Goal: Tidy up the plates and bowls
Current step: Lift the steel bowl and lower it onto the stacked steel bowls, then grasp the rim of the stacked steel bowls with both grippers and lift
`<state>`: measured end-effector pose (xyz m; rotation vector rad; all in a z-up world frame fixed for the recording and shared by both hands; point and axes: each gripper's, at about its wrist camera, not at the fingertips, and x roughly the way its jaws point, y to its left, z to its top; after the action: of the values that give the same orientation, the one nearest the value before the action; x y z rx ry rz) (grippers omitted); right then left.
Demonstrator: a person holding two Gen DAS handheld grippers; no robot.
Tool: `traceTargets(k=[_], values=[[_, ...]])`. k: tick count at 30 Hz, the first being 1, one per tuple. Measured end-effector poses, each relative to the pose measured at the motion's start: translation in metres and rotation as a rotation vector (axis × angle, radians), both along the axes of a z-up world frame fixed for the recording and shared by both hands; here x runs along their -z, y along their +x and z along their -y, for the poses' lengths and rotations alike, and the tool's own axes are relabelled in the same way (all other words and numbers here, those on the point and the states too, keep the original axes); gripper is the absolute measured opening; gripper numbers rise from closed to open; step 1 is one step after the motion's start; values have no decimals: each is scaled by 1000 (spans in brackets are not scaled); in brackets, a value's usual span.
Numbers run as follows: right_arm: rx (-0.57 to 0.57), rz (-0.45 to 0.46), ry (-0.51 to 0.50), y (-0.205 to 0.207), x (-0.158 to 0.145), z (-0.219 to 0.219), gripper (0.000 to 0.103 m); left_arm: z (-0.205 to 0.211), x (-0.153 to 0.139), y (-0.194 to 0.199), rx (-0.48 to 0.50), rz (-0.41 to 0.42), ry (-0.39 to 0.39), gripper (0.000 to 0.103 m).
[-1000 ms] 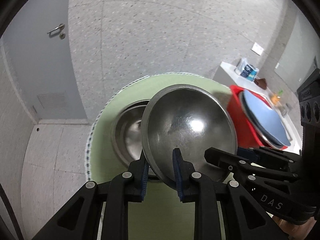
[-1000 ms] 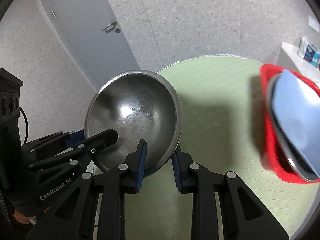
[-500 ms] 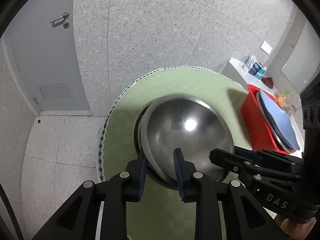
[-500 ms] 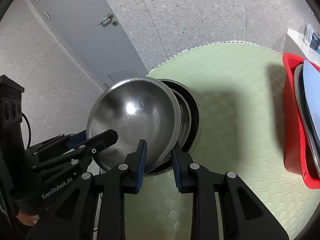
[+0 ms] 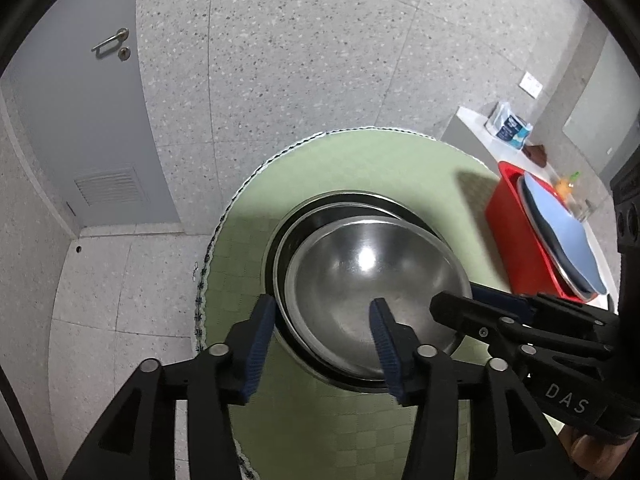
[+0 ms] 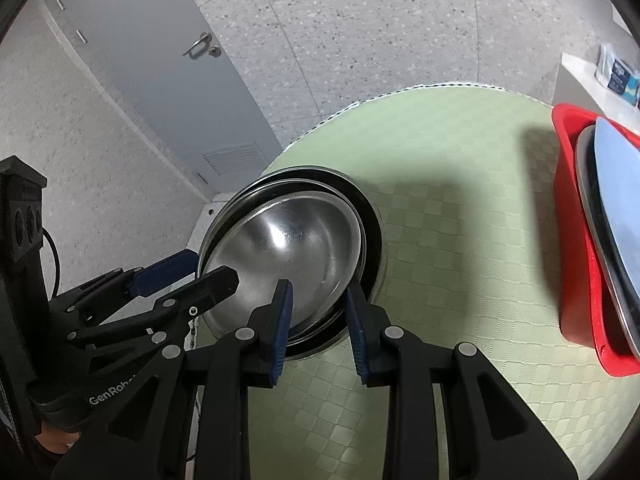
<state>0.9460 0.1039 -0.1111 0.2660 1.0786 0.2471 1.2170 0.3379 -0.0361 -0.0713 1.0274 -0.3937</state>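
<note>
A shiny steel bowl (image 5: 372, 276) rests nested in a stack of steel bowls (image 5: 320, 210) on the round green table mat (image 5: 360, 164). It also shows in the right wrist view (image 6: 288, 248). My left gripper (image 5: 322, 328) is open, its fingers straddling the bowl's near rim. My right gripper (image 6: 318, 308) is open too, its fingers either side of the rim on the other side. A red bin (image 6: 576, 280) holds a blue plate (image 6: 618, 184) and steel plates standing on edge.
The mat's edge (image 5: 208, 280) drops to a speckled floor on the left. A grey door (image 5: 72, 112) stands at the far left. A white side table with a tissue pack (image 5: 508, 126) stands beyond the red bin (image 5: 520, 240).
Both grippers lowered the steel bowl into the stack and opened, letting go of its rim. The bowl was tilted up earlier and now lies nested.
</note>
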Motion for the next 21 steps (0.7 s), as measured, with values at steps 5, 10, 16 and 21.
traceTargets(k=[5, 10, 16, 21], values=[[31, 17, -20, -4, -5, 4, 41, -9, 4, 3, -20, -16, -31, 59], [68, 33, -6, -9, -9, 14, 44, -20, 4, 5, -52, -11, -54, 71], [102, -3, 33, -6, 2, 22, 49, -23, 16, 5, -68, -39, -60, 77], [111, -25, 71, -2, 12, 24, 49, -19, 24, 12, -71, -61, -59, 77]])
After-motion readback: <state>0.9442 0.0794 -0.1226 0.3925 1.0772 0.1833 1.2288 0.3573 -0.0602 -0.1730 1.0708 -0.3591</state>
